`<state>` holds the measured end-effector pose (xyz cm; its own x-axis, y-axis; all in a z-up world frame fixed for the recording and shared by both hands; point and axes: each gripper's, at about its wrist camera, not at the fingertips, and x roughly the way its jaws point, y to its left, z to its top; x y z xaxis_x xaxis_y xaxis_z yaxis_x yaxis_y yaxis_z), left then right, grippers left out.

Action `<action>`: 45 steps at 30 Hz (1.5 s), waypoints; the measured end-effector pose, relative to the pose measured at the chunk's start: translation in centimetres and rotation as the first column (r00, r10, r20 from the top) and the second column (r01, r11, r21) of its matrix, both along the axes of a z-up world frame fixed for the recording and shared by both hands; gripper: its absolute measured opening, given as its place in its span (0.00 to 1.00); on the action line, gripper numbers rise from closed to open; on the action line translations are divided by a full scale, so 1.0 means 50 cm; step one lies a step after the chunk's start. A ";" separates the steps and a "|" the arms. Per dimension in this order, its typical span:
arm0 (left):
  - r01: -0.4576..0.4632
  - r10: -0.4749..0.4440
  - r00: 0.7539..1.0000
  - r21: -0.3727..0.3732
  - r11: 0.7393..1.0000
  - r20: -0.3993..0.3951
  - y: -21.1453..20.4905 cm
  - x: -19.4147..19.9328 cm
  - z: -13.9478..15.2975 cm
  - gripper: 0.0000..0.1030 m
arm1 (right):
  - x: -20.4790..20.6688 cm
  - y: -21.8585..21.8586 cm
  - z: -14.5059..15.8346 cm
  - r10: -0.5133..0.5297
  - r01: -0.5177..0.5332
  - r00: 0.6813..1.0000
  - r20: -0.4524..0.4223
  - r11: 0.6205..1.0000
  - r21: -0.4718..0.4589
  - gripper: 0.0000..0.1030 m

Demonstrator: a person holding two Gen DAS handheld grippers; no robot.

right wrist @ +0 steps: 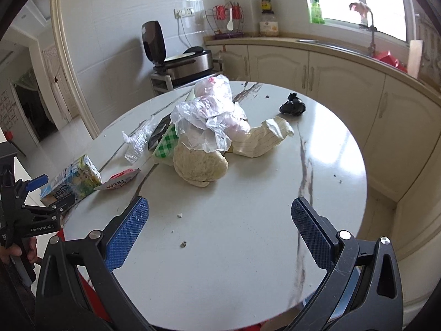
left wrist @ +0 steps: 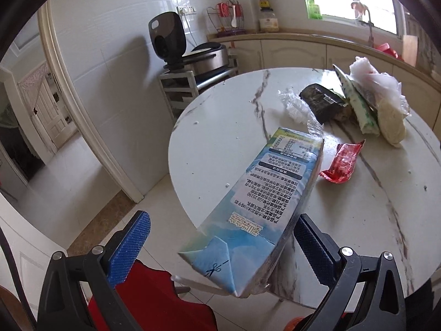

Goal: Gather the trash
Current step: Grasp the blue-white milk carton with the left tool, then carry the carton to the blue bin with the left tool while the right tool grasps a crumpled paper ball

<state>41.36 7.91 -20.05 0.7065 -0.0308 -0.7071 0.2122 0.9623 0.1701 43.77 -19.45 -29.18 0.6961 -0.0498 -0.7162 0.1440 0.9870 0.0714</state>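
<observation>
Left claw, spread wide, brackets without pinching the tilted milk carton overhanging the bench edge, seemingly for release into a bin below; right claw, likewise spread, faces the remaining trash pile.

Blue milk carton tilted over table edge.
</observation>
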 end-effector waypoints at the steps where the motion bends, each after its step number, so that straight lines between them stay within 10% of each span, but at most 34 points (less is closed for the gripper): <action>1: 0.008 -0.008 1.000 -0.014 1.000 -0.013 -0.002 0.009 0.005 0.89 | 0.015 0.000 -0.007 -0.001 0.001 1.000 -0.012 1.000 -0.001 1.00; 6: 0.060 -0.063 0.997 -0.067 0.996 -0.035 -0.025 0.042 0.026 0.33 | 0.092 -0.002 -0.031 -0.007 0.008 0.997 -0.073 1.000 0.013 1.00; 14: 0.103 -0.108 0.994 -0.155 0.983 -0.024 -0.006 0.032 0.049 0.33 | 0.202 0.007 -0.061 0.009 -0.003 0.987 -0.162 0.999 0.034 1.00; 18: 0.121 -0.127 0.992 -0.168 0.978 -0.024 -0.003 0.003 0.052 0.33 | 0.207 0.004 -0.066 0.030 -0.020 0.988 -0.150 0.997 0.069 0.56; 31: 0.243 -0.239 0.970 -0.166 0.956 0.042 -0.122 -0.105 0.120 0.33 | 0.031 -0.092 -0.028 0.037 -0.020 0.998 -0.060 0.965 0.263 0.52; 37: 0.396 -0.394 0.918 -0.177 0.901 0.047 -0.265 -0.175 0.149 0.33 | -0.111 -0.201 0.021 -0.070 0.058 0.997 0.038 0.965 0.254 0.52; 45: 0.607 -0.628 0.775 -0.192 0.772 -0.074 -0.567 -0.206 0.080 0.33 | -0.275 -0.429 -0.007 -0.352 0.345 0.936 0.007 0.922 0.176 0.43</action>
<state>31.08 -20.45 -16.06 0.4031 -0.5405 -0.7385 0.7784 0.6268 -0.0339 30.01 -40.90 -29.55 0.6838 -0.1743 -0.7086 0.4705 0.8476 0.2455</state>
